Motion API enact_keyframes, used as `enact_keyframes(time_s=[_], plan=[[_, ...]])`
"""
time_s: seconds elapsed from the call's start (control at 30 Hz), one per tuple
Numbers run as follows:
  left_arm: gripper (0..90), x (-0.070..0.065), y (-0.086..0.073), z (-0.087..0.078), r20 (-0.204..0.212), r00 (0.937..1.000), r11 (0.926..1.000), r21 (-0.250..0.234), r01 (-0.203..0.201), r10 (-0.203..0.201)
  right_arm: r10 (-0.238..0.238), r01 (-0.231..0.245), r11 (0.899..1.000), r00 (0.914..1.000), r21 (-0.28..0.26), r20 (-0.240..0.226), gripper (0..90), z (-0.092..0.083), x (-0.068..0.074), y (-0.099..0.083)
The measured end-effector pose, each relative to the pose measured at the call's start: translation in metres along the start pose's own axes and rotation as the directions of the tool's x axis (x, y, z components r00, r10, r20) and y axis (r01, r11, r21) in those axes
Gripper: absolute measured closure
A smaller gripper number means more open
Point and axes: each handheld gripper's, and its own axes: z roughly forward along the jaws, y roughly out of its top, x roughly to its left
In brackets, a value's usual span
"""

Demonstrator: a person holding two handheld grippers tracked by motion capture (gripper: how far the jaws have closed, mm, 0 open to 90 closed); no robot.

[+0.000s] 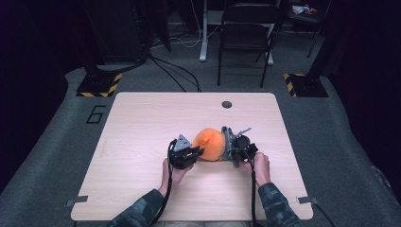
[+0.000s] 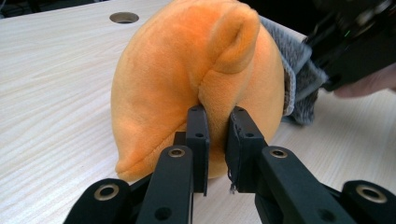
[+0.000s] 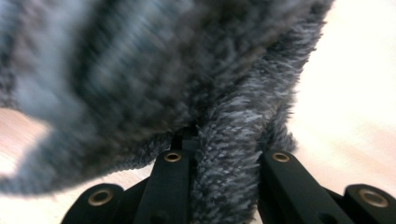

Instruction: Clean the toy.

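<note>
Mid-worktop [image 1: 142, 118], your left tongs [image 2: 217, 122] pinch the orange plush [image 2: 187, 70]; right tongs [image 3: 223, 161] clamp its grey fuzzy cover [image 3: 140, 70]. Cover's barely on, probably; most pulling's left.

Light wood table [image 1: 142, 123] sitting on grey carpet [image 1: 331, 127], round cable hole [image 1: 227, 104] showing near far edge. Black folding chair [image 1: 247, 33] standing behind it, cables [image 1: 175, 71] snaking across floor. Yellow-black hazard-striped bases [image 1: 99, 85] sitting at both far corners. "6" [image 1: 96, 114] marking floor at left. Room edges fading into dark.
</note>
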Motion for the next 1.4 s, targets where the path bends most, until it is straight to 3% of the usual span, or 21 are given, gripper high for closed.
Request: enact_keyframes(time_s=[0.07,0.13,0.2,0.33,0.47,0.57,0.63,0.7,0.77,0.9,1.03,1.4], plan=[[80.0,0.001,0.000,-0.001,0.000,0.9999,0.9999,0.000,-0.014,0.014,0.016,-0.016,1.000,0.9995,-0.007,-0.026,77.8,0.000,-0.003,-0.001],[80.0,0.002,-0.001,-0.001,-0.001,1.0000,0.9999,-0.010,0.004,-0.004,-0.001,0.001,1.000,0.9999,-0.017,-0.011,77.9,-0.007,-0.005,0.001],[80.0,0.003,0.000,-0.001,0.000,1.0000,1.0000,-0.008,-0.003,0.003,0.016,-0.017,0.999,0.9995,-0.029,-0.025,77.9,-0.017,-0.007,0.004],[80.0,0.001,0.000,0.000,0.007,0.9999,0.9999,-0.004,-0.010,0.010,0.004,-0.010,0.992,0.9991,-0.128,-0.042,77.9,-0.048,-0.008,0.012],[80.0,-0.002,0.001,0.000,0.005,0.9997,0.9997,-0.005,-0.024,0.024,-0.042,0.027,0.970,0.9974,-0.243,-0.059,77.8,-0.076,0.011,0.023],[80.0,-0.003,0.001,0.001,0.011,0.9997,0.9997,-0.007,-0.023,0.023,-0.105,0.087,0.959,0.9931,-0.271,-0.052,77.8,-0.083,0.034,0.030],[80.0,-0.003,0.000,0.001,0.011,0.9997,0.9998,0.004,-0.021,0.021,-0.152,0.139,0.959,0.9880,-0.248,-0.031,77.8,-0.076,0.045,0.032],[80.0,-0.002,-0.001,0.002,0.010,0.9999,1.0000,-0.001,-0.006,0.006,-0.156,0.149,0.960,0.9877,-0.238,-0.011,77.8,-0.068,0.049,0.032],[80.0,-0.002,-0.001,0.002,0.014,0.9999,1.0000,0.001,-0.008,0.008,-0.140,0.128,0.962,0.9895,-0.242,-0.034,77.9,-0.066,0.044,0.031],[79.9,-0.002,-0.001,0.002,0.013,0.9999,1.0000,-0.003,-0.007,0.007,-0.124,0.113,0.969,0.9916,-0.218,-0.038,77.9,-0.062,0.034,0.026],[79.9,-0.002,0.000,0.003,0.011,0.9999,0.9999,-0.007,-0.009,0.009,-0.090,0.085,0.981,0.9958,-0.177,-0.021,77.9,-0.053,0.025,0.019],[79.4,0.000,-0.001,0.003,0.013,0.9998,0.9999,-0.003,-0.012,0.012,-0.046,0.047,0.998,0.9988,-0.051,0.018,77.8,-0.015,0.007,0.005]])
